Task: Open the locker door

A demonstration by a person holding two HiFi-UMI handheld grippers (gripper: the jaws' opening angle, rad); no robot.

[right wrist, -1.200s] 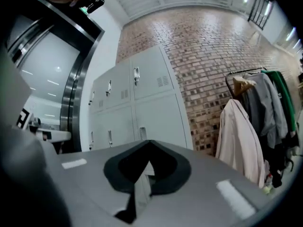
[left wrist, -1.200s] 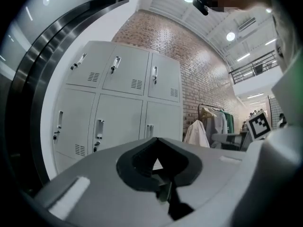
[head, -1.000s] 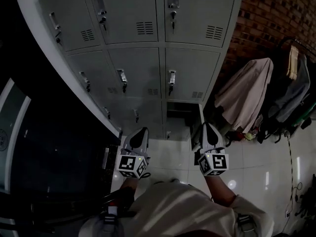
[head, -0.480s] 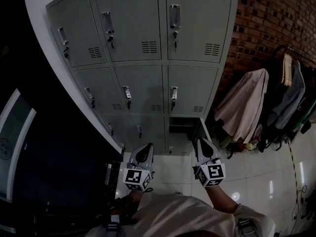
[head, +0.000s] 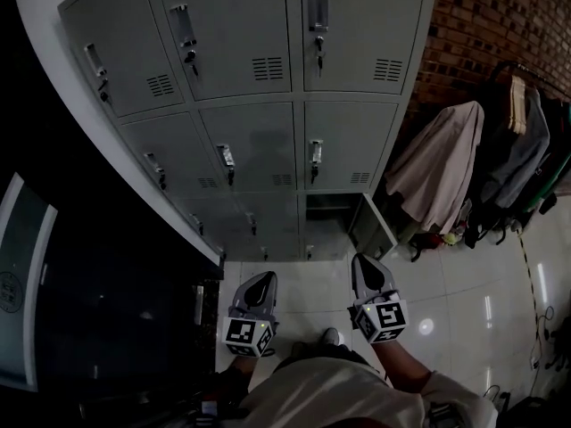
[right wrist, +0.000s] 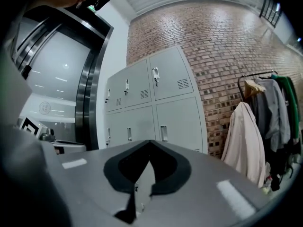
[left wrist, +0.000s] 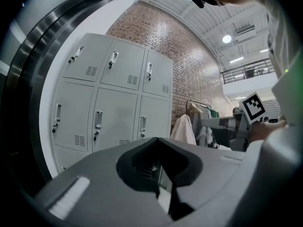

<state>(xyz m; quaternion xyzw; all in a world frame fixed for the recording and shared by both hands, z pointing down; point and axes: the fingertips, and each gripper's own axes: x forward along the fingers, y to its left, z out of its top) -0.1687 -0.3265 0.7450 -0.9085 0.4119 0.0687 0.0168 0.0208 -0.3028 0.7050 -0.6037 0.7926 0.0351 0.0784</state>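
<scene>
A grey bank of lockers [head: 259,105] stands ahead, three columns wide, each door with a handle and keys. The bottom right locker's door [head: 372,227] stands swung open, showing a dark compartment [head: 326,210]. Both grippers hover over the floor in front of it, apart from the lockers. My left gripper [head: 265,278] is shut with nothing in it, and so is my right gripper [head: 364,259]. In the left gripper view the left gripper [left wrist: 158,139] points at the lockers [left wrist: 113,103]. In the right gripper view the right gripper [right wrist: 149,142] points at the lockers [right wrist: 156,103].
A brick wall [head: 500,25] runs to the right of the lockers. A rack with a pale coat [head: 442,168] and darker jackets [head: 526,159] stands at the right. A dark glass frame [head: 27,266] is at the left. Glossy white floor tiles [head: 464,283] lie below.
Both grippers have drawn back from the lockers and sit lower in the head view. More of the bottom right locker's open door now shows.
</scene>
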